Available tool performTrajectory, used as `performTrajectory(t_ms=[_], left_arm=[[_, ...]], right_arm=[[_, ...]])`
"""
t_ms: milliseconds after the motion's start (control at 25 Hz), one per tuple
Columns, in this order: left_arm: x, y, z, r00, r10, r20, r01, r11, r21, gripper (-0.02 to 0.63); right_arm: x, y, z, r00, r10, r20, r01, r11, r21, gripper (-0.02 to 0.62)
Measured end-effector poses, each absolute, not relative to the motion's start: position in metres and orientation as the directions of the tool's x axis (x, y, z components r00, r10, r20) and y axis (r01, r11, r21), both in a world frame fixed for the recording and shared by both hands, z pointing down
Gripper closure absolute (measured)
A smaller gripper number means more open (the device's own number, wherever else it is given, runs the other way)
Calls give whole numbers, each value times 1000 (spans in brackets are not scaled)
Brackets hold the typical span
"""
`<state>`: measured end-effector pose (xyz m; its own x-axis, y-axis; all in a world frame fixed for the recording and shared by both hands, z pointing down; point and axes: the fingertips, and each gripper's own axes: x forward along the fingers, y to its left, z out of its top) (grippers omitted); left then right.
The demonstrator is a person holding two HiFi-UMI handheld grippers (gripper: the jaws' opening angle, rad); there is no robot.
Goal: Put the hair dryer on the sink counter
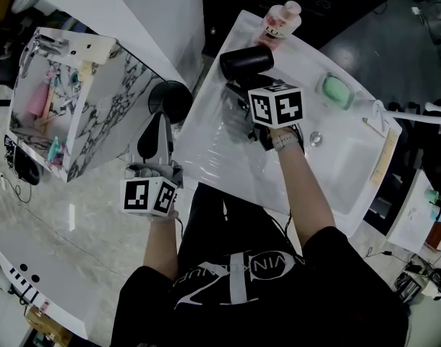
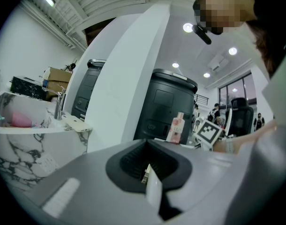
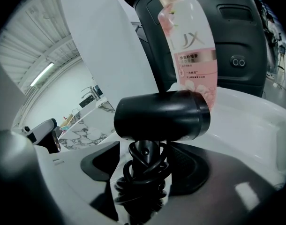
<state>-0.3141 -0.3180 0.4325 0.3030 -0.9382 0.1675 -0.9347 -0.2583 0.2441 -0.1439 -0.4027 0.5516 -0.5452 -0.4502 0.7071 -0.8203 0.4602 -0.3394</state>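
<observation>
1. Biggest thing here is the white sink counter. It runs diagonally in front of me in the head view, with the basin dipping in the middle.
2. Off to my left there's a marble-patterned vanity, well apart from the counter, with some pink and teal bits inside that I can't really make out.
3. A big dark bin stands behind the counter's far end.
4. The hair dryer is on the counter's far end, barrel lying crosswise and handle pointing back at me. It's black and has its cord coiled round the handle.
5. My right gripper is right at the dryer with its jaws spread wide. The handle and cord sit between them, but the pads aren't pressing on it as far as I can see.
6. My left gripper hangs off the counter's left edge, out over the floor, with its jaws closed together. I can't see anything held in them.
7. A pink shampoo bottle stands upright just behind the dryer.
8. A green soap bar sits on the counter's right side.
9. Smallest one is the metal drain in the basin.
</observation>
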Motion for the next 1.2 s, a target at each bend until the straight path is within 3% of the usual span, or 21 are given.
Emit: performTrajectory(t_ms=[920,1200], left_arm=[[-307,-319,424,336,-929,153,-923,-293,249,606],[-296,-327,408,362,-921,141,-916,-324,237,606]], right_arm=[[-130,-387,528,-532,-490,691,-833,449,-323,256],[-115,-377,497,-529,-543,652,-838,453,-304,351]])
